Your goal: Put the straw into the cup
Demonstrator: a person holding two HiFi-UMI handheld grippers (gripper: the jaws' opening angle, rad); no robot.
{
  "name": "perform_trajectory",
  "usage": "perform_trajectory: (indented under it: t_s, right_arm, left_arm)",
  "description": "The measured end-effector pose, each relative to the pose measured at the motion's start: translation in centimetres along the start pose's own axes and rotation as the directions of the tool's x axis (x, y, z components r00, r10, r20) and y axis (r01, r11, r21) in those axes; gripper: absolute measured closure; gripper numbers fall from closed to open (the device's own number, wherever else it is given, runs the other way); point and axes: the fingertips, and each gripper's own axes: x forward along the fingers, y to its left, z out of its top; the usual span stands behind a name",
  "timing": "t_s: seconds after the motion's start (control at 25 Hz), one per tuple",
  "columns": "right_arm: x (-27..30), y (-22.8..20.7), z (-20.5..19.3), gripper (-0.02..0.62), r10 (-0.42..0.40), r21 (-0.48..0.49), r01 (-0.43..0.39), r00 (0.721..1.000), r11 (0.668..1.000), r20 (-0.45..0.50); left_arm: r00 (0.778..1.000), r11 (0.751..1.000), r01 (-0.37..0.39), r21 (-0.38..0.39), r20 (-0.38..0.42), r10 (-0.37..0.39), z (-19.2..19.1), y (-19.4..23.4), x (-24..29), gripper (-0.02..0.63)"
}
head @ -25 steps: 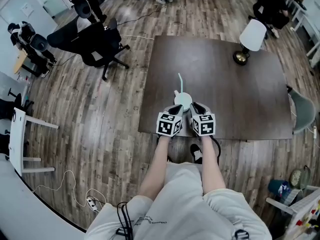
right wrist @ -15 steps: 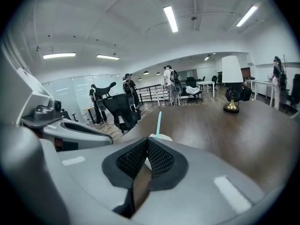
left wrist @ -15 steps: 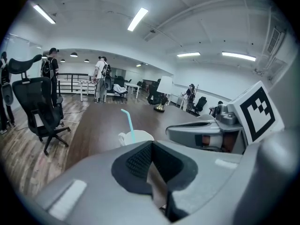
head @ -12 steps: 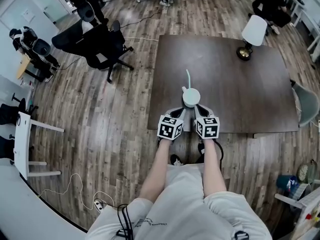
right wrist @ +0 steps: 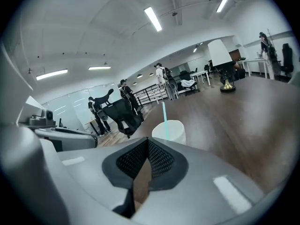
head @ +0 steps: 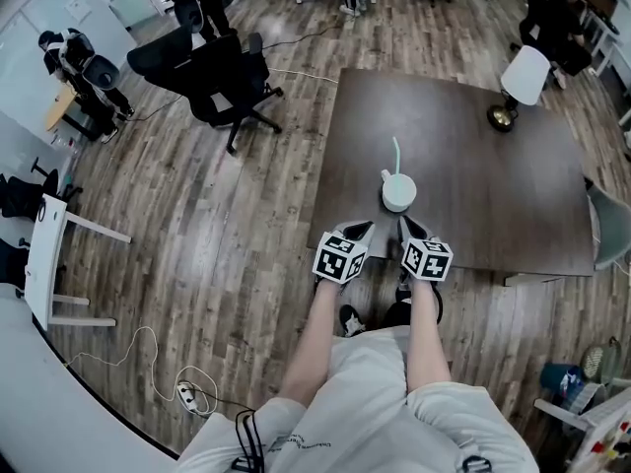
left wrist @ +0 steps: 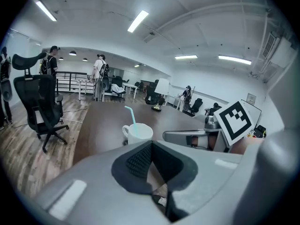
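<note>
A white cup (head: 398, 192) stands upright on the dark brown table (head: 473, 156), close to the table's near edge. Its handle is on its left side. The light blue straw (head: 395, 155) is inside the cup, and its upper part rises well above the rim.

Both grippers sit at the near edge of the table, on the near side of the cup and apart from it. The left gripper (left wrist: 152, 143) is to the cup's near left, with its dark pads pressed together and nothing between them. The right gripper (right wrist: 147, 139) is to the near right, likewise closed and empty.

At the table's far right stands a lamp (head: 524, 75) with a white shade. On the wooden floor (head: 197, 225) to the left of the table is a black office chair (head: 222, 72).
</note>
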Motion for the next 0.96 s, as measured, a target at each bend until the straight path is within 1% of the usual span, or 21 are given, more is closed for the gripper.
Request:
perform_trajectory:
  t_s: [0.24, 0.56, 0.8, 0.96]
  right_arm:
    - [-0.1, 0.9, -0.4, 0.571, -0.003, -0.034, 0.003, 1.0, 0.999, 0.001]
    - [-0.8, 0.2, 0.1, 0.572, -0.033, -0.056, 0.033, 0.999, 0.998, 0.006]
    - [-0.7, 1.0, -0.2, 0.572, 0.02, -0.081, -0.022, 0.999, 0.996, -0.026]
    - [-0.8, 1.6, 0.4, 0.572, 0.034, -0.1, -0.037, 0.999, 0.994, -0.023]
  left_arm:
    - [1.0, 1.0, 0.004, -0.007, 0.01, -0.004, -0.9, 0.2, -0.7, 0.605]
    - [0.999, 1.0, 0.018, -0.006, 0.027, -0.018, -0.5, -0.2, -0.8, 0.606]
    - [0.999, 1.0, 0.017, 0.007, 0.031, -0.017, -0.3, -0.4, -0.9, 0.606]
    - [0.999, 1.0, 0.016, 0.009, 0.034, -0.016, -0.2, -0.5, -1.1, 0.605]
